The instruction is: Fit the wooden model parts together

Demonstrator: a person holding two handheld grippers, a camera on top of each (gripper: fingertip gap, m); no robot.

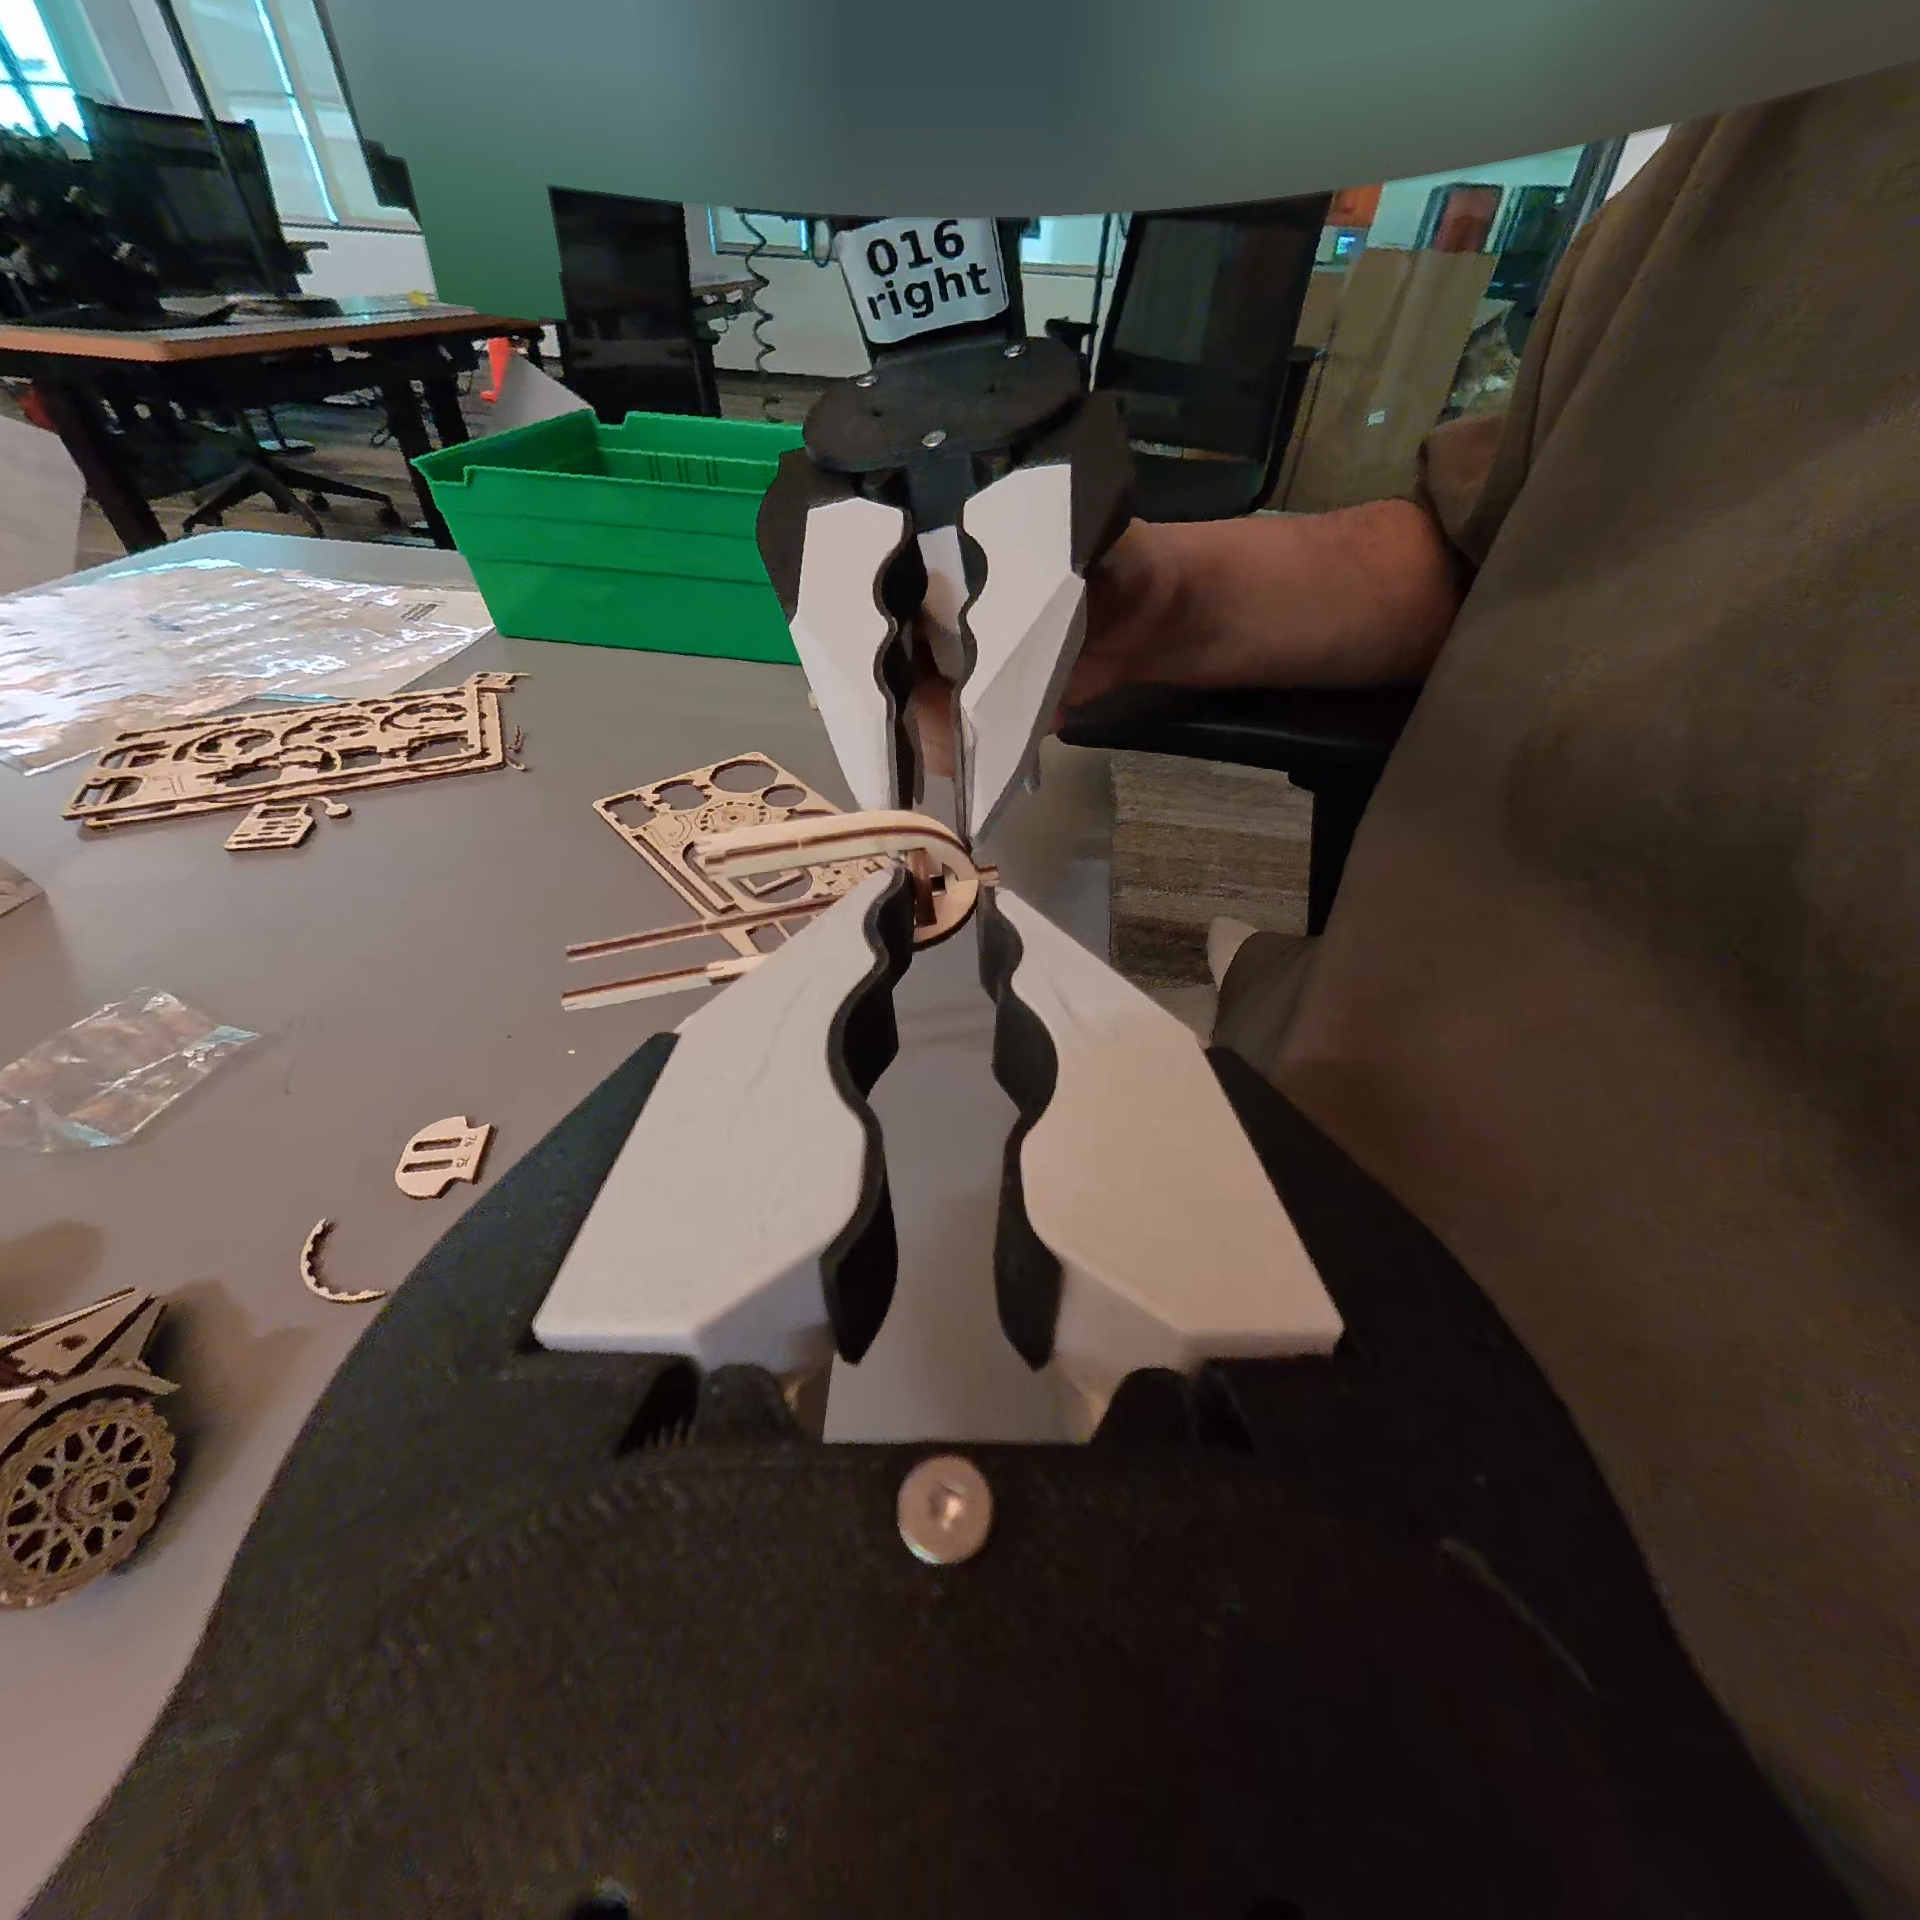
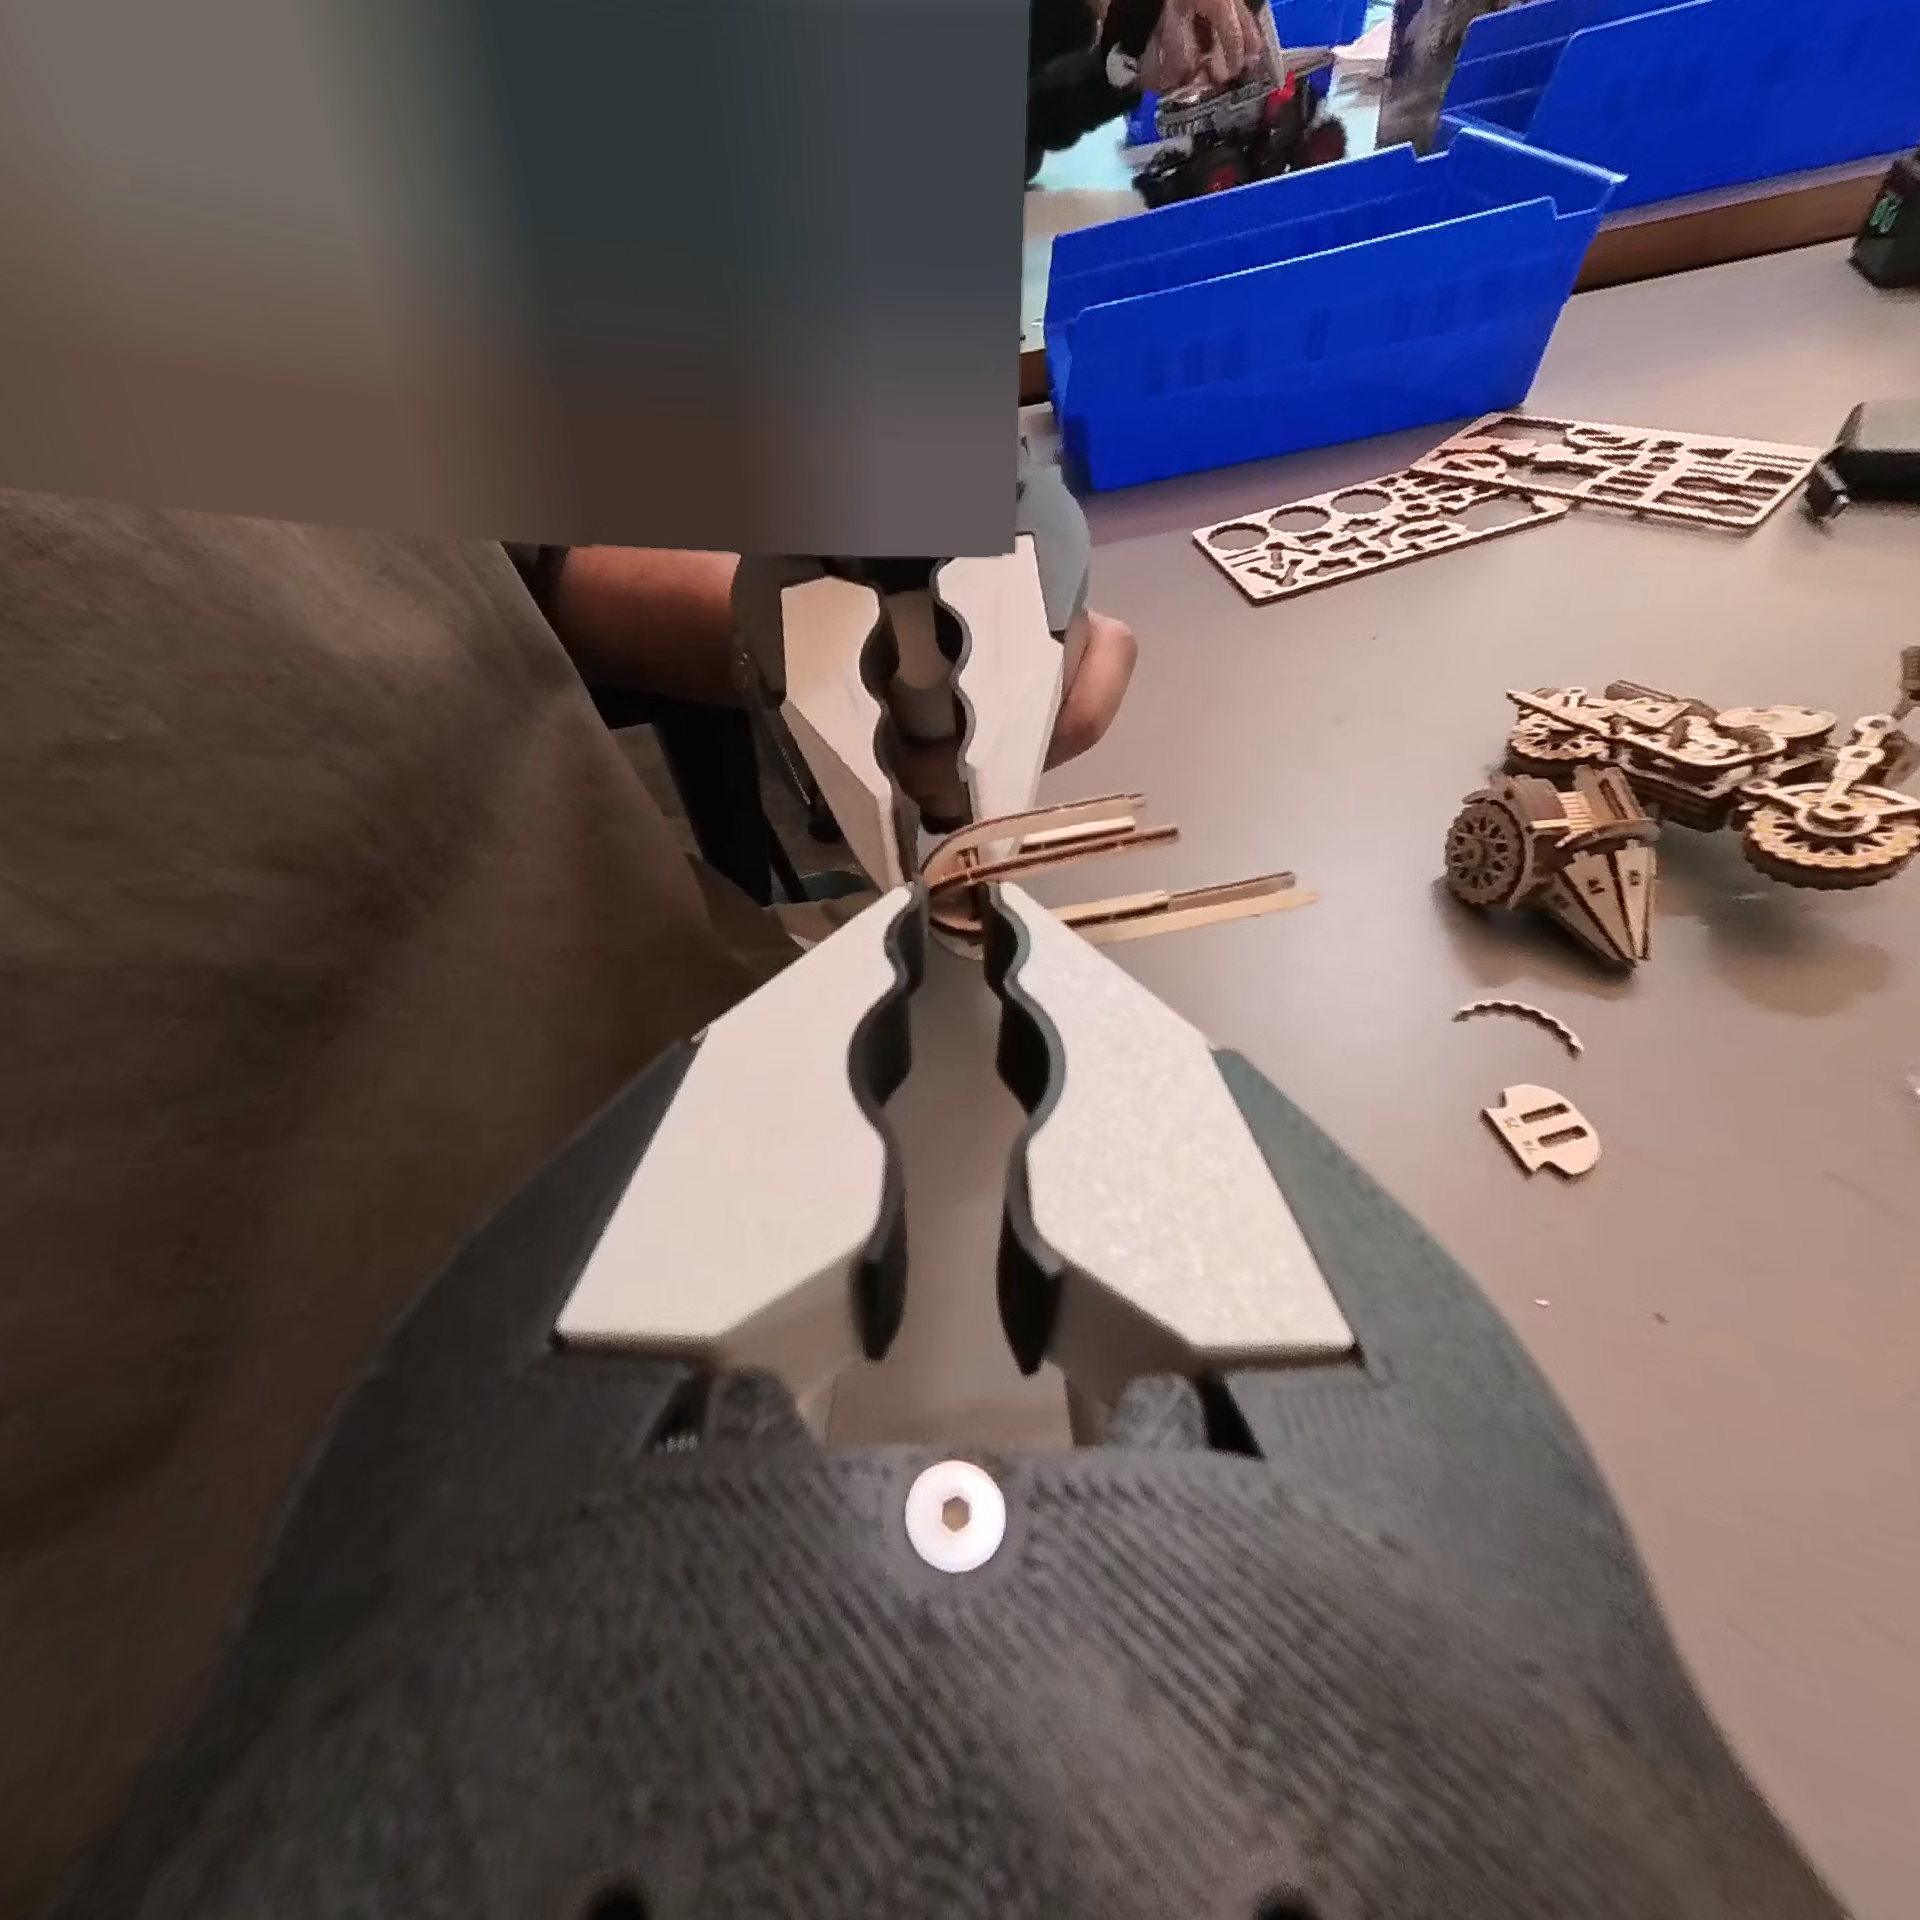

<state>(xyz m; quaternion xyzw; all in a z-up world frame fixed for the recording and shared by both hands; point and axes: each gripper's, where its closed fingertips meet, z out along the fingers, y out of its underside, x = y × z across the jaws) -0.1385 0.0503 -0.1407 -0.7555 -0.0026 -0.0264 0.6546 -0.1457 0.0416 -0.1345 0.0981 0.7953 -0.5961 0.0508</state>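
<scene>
A wooden fork-shaped assembly [image 1: 821, 836] with a curved bend, long paired prongs and a small round disc [image 1: 940, 925] is held in the air above the grey table [image 1: 436, 935]. My left gripper [image 1: 940, 899] is shut on it at the disc end. My right gripper [image 1: 935, 821] comes in from the opposite side, tip to tip with the left, and is shut on the bend. In the right wrist view the right gripper [image 2: 954, 914] pinches the same assembly [image 2: 1081, 836], its prongs pointing right, and the left gripper [image 2: 914, 847] faces it.
A part-built wooden vehicle [image 2: 1662, 810] [image 1: 73, 1455], punched part sheets [image 1: 291, 748] [image 2: 1382, 530], a small slotted piece [image 1: 442, 1153] and a toothed arc [image 1: 332, 1268] lie on the table. A green bin [image 1: 613, 540], a blue bin [image 2: 1309, 312] and plastic bags [image 1: 114, 1060] stand farther off. A person's torso [image 1: 1610, 935] is close. The tips of both grippers are at nearly the same place.
</scene>
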